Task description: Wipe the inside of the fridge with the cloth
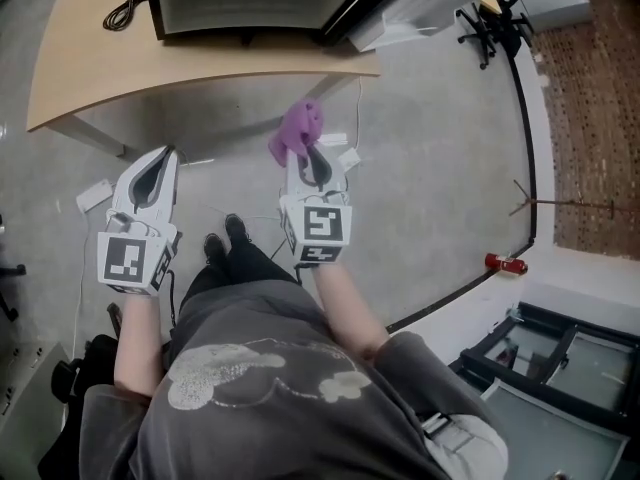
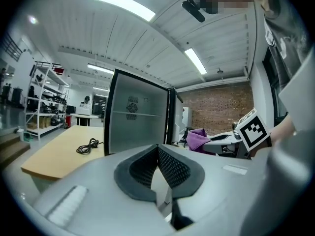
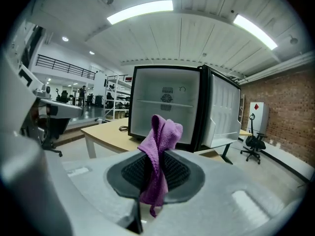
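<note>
R gripper (image 3: 156, 175) jaws clamped on purple microfibre cloth (image 3: 160, 139), bunched upright; L gripper (image 2: 158, 170) jaws pressed together, empty; open fridge (image 3: 167, 107) on desk (image 1: 110, 73) right end

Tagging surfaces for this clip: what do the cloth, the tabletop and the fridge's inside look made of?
The cloth: purple, fuzzy nap, likely microfibre. The tabletop: pale, smooth, matte wood-look, probably laminate. The fridge inside: white, smooth moulded walls, apparently plastic.

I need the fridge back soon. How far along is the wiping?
Done: the fridge door is open and the right tool grips the purple cloth. In hand: standing short of the table. Left: apparently all the wiping; the cloth is nowhere near the fridge.
</note>
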